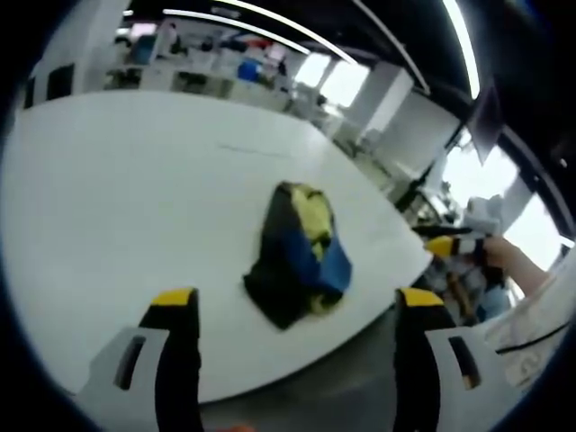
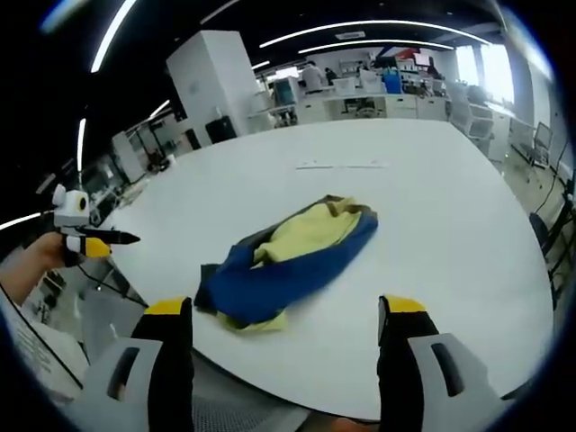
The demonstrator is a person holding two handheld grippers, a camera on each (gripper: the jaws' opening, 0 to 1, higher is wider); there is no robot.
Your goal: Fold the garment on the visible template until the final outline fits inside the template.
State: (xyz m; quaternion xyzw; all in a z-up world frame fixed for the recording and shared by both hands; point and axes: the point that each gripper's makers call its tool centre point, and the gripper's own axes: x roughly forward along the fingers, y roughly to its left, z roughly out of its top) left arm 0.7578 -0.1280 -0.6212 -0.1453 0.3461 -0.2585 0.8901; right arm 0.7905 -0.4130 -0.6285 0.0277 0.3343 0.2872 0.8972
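Lying crumpled on the white table, the garment shows no readable writing; both claws gape empty.

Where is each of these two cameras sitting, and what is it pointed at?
Left gripper view: rides the left tool, facing across the white table at the crumpled garment; the right tool and a hand show.
Right gripper view: rides the right tool, facing the same garment; the left tool shows.
Shared: garment, table.
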